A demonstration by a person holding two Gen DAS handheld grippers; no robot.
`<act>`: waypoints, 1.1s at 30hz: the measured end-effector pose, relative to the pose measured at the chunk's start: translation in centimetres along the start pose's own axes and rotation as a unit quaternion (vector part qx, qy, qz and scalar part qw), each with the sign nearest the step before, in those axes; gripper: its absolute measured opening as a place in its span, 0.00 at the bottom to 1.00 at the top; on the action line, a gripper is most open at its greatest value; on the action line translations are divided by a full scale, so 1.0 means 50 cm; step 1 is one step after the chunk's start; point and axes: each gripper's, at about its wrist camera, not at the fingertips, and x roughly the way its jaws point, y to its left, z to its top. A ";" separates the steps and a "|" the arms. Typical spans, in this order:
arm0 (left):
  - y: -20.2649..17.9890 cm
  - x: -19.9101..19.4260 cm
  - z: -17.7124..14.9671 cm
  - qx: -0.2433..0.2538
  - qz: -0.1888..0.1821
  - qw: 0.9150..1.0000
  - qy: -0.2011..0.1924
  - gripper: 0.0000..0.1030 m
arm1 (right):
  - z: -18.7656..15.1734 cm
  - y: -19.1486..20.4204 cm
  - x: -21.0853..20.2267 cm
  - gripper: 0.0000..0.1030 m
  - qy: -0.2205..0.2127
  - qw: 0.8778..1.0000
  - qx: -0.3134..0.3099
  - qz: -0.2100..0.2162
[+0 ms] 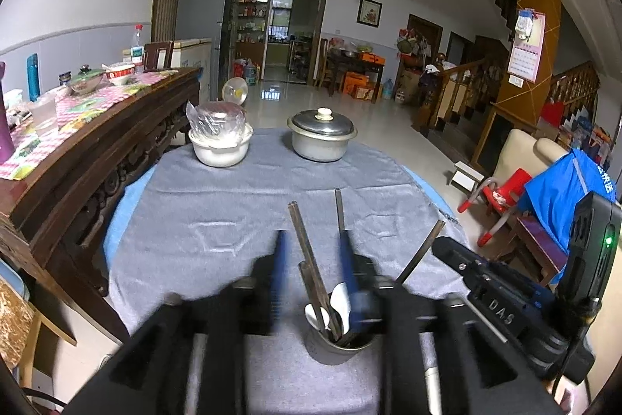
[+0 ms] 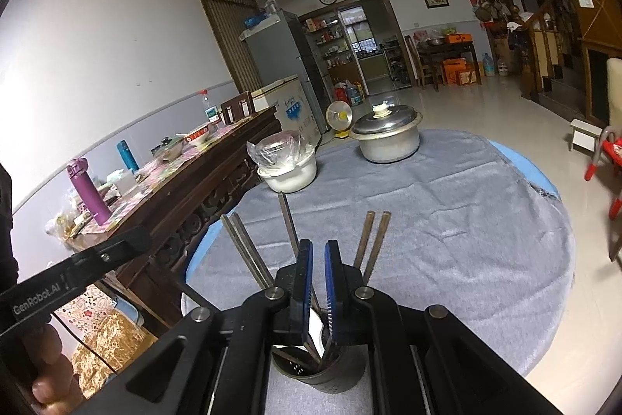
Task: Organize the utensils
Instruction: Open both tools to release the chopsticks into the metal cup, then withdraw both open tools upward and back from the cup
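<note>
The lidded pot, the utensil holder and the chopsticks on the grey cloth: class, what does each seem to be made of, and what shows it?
Lidded pot: probably aluminium or steel, with a dull grey body, a shinier lid and a pale knob.
Utensil holder: likely dark metal, a perforated cylinder with a thin rim.
Chopsticks: apparently dark wood or bamboo, with matte brown, squared ends; lacquer cannot be ruled out.

Both wrist cameras sit low and close over the utensil cup [image 1: 342, 345] [image 2: 322, 372], facing across the grey-clothed table [image 1: 233, 205] [image 2: 447, 220] toward the kitchen doorway; they share cup, pots, and room.
</note>
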 end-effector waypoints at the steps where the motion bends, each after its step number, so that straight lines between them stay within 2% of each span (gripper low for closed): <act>1: -0.001 -0.008 -0.002 0.004 0.008 1.000 -0.005 0.55 | 0.000 -0.002 -0.005 0.16 -0.001 1.000 0.000 -0.001; 3: -0.001 -0.023 -0.006 0.015 0.021 1.000 -0.014 0.59 | 0.000 -0.004 -0.014 0.27 -0.003 1.000 0.000 -0.005; 5: -0.002 -0.035 -0.009 0.026 0.036 0.999 -0.017 0.64 | -0.003 -0.005 -0.025 0.43 -0.004 1.000 -0.001 -0.006; 7: -0.001 -0.050 -0.015 0.033 0.052 0.998 -0.020 0.73 | -0.005 -0.003 -0.038 0.51 -0.008 1.000 -0.008 -0.012; 9: 0.000 -0.066 -0.023 0.041 0.061 0.997 -0.025 0.75 | -0.008 0.003 -0.050 0.51 -0.010 1.000 -0.018 -0.017; 12: -0.001 -0.081 -0.035 0.048 0.078 0.995 -0.025 0.83 | -0.009 0.014 -0.064 0.51 -0.007 0.999 -0.031 -0.024; 18: 0.002 -0.095 -0.062 0.055 0.101 0.993 -0.012 0.90 | -0.021 0.037 -0.100 0.58 -0.005 0.998 -0.046 -0.039; 27: 0.022 -0.085 -0.102 0.040 0.140 0.989 0.021 0.90 | -0.054 0.057 -0.141 0.62 0.020 0.996 -0.060 -0.064; 33: 0.020 -0.095 -0.117 0.051 0.176 0.983 0.020 0.90 | -0.078 0.069 -0.144 0.62 0.043 0.995 -0.059 -0.068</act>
